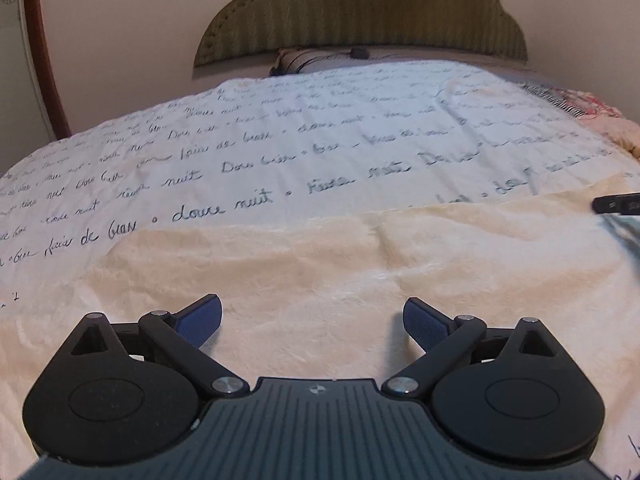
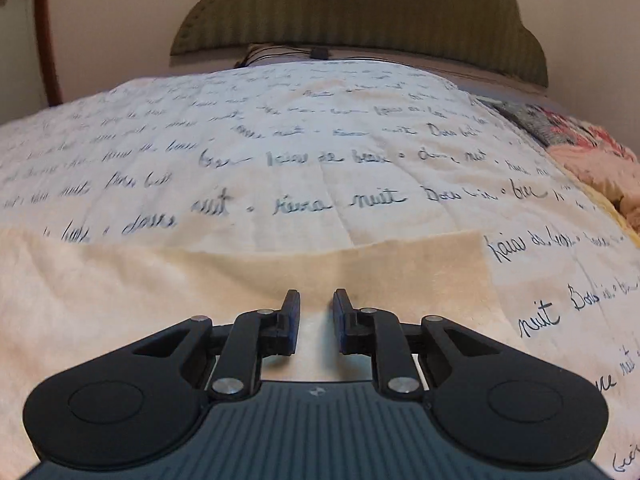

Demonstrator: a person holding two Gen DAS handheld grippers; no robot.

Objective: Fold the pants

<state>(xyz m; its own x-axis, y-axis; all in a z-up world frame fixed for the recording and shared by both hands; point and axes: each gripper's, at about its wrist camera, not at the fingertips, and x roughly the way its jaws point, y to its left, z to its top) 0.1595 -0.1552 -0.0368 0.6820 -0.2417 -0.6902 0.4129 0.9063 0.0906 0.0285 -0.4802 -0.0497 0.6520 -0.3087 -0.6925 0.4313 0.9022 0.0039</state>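
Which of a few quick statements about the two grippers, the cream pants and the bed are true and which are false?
1. The left gripper stands wide open with nothing between its fingers. True.
2. The right gripper is clamped on the cream pants. False: a narrow gap shows, nothing in it.
3. The pants lie on a bedspread printed with handwriting. True.
4. The headboard is bright red. False: it is olive green with stripes.
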